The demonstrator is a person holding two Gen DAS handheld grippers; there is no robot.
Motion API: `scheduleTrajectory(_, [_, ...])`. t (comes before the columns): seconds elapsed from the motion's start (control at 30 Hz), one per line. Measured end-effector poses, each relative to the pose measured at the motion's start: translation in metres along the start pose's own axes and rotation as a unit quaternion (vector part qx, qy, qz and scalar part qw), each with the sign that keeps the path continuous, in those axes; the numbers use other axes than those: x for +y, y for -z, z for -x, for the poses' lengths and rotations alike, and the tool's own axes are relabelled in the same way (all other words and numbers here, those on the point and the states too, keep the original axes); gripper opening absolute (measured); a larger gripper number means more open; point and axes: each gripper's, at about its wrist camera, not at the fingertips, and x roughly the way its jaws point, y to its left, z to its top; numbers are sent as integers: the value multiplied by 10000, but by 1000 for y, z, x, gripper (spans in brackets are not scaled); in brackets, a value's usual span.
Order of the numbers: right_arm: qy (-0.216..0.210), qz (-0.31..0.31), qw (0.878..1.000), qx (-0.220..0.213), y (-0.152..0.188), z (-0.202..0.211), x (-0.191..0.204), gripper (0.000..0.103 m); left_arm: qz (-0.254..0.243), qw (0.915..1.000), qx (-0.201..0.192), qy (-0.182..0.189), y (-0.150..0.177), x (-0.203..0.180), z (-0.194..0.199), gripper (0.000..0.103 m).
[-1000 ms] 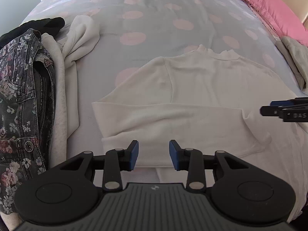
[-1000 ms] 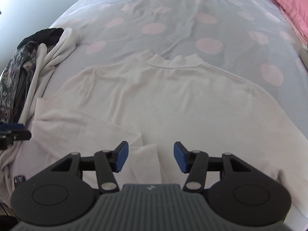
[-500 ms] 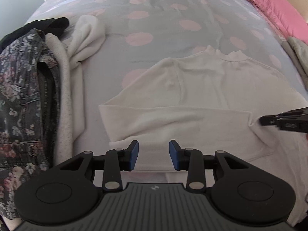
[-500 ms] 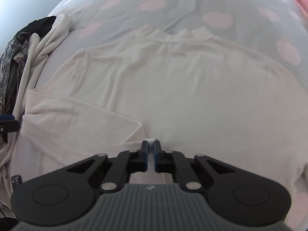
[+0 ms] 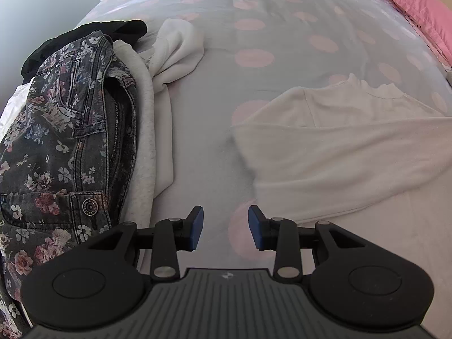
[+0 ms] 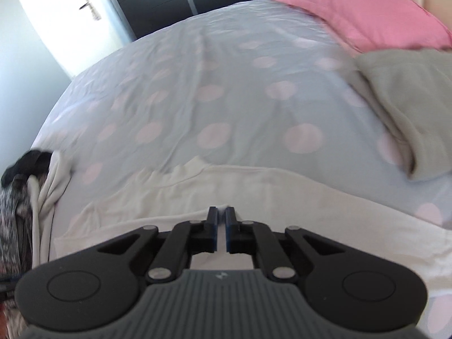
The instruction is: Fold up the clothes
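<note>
A spotted bedspread [image 5: 254, 99] carries a cream top [image 5: 353, 147], a clothes pile [image 5: 84, 130] — and a pink pillow [image 6: 367, 14].

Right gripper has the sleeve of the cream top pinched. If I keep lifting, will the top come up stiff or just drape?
Likely drape: the cream top lies limp in soft folds on the bedspread. The right gripper is shut on a thin edge, so the rest would probably trail and drag. It looks light; the left gripper, open over bare bedspread, could pin it.

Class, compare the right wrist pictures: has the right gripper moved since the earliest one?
Yes. The right gripper, shut on the white top's sleeve, has lifted and swung toward the pink pillow, which now fills more of its view.
</note>
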Motion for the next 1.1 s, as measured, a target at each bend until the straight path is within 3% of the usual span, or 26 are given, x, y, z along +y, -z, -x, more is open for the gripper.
scheduleTrajectory(0.23, [715, -497, 9960, -222, -10, -1, -52, 6, -432, 9990, -7, 78, 6, -21, -4, 33])
scheduleTrajectory(0.37, [732, -725, 9947, -23, -10, -13, -73, 6, -742, 9969, 8, 267, 12, -33, -13, 33])
scheduleTrajectory(0.53, [956, -477, 9941, 173, -2, -24, -73, 16, -1337, 9901, -237, 361, 26, -54, -18, 33])
scheduleTrajectory(0.6, [940, -398, 9946, 168, 0, -23, -71, 27, -1497, 9874, -379, 345, 31, -62, -21, 33])
scheduleTrajectory(0.7, [873, -291, 9954, 280, 4, -25, -66, 28, -1640, 9838, -649, 320, 36, -74, -29, 39])
scheduleTrajectory(0.93, [830, -13, 9948, 592, 16, -38, -54, 32, -1554, 9836, -908, 99, 30, -88, -42, 39])
scheduleTrajectory(1.0, [869, 44, 9940, 660, 20, -42, -56, 32, -1433, 9850, -955, 111, 28, -86, -41, 26])
scheduleTrajectory(1.03, [893, 55, 9936, 686, 21, -44, -57, 32, -1338, 9863, -956, 154, 27, -84, -41, 14])
scheduleTrajectory(1.1, [958, -16, 9928, 723, 23, -47, -65, 32, -1180, 9883, -949, 168, 24, -80, -39, 9])
